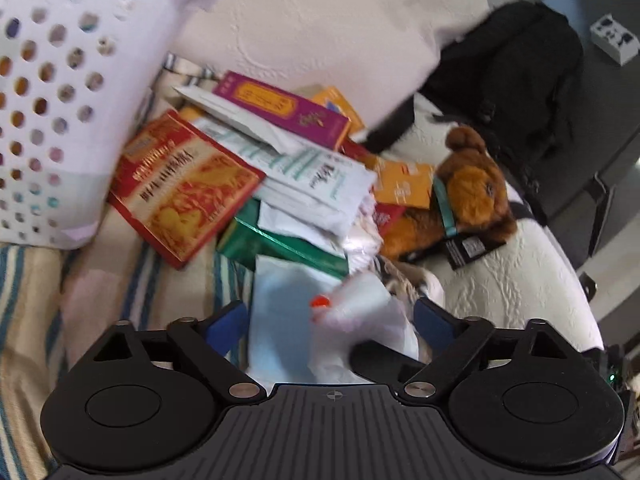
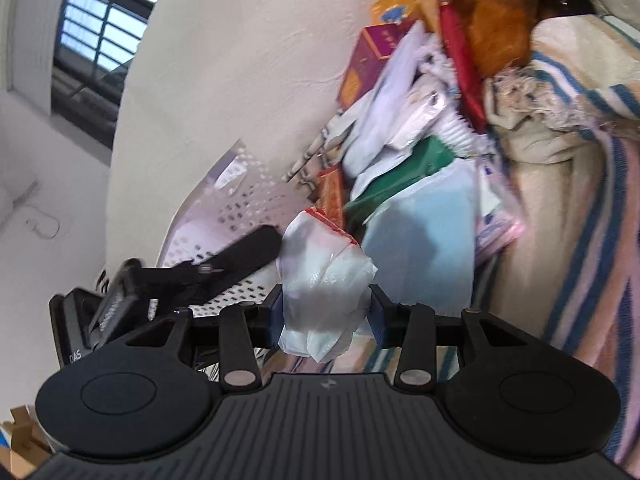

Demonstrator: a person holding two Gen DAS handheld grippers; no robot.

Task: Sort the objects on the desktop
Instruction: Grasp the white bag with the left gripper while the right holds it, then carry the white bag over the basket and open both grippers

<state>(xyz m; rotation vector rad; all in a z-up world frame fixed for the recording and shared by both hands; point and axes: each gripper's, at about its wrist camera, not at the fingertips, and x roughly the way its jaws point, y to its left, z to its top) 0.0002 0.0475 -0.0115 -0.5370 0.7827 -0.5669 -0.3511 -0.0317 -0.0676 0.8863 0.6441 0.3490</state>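
Observation:
A crumpled white plastic bag (image 2: 324, 276) with a red-printed edge sits between the pads of my right gripper (image 2: 326, 312), which is shut on it. In the left wrist view the same bag (image 1: 360, 308) shows blurred, with a red spot, over a pale blue packet (image 1: 280, 312). My left gripper (image 1: 328, 322) stands wide open around both, its blue pads clear of them. Beyond lies a heap: a red box (image 1: 180, 188), a purple box (image 1: 284, 110), a green box (image 1: 280, 244) and white paper packets (image 1: 320, 184).
A white perforated basket (image 1: 60, 112) stands at the left of the heap. A brown teddy bear (image 1: 468, 192) lies at its right, with a black backpack (image 1: 516, 80) behind. Everything rests on a striped blanket (image 1: 32, 280) against a white cushion (image 1: 320, 20).

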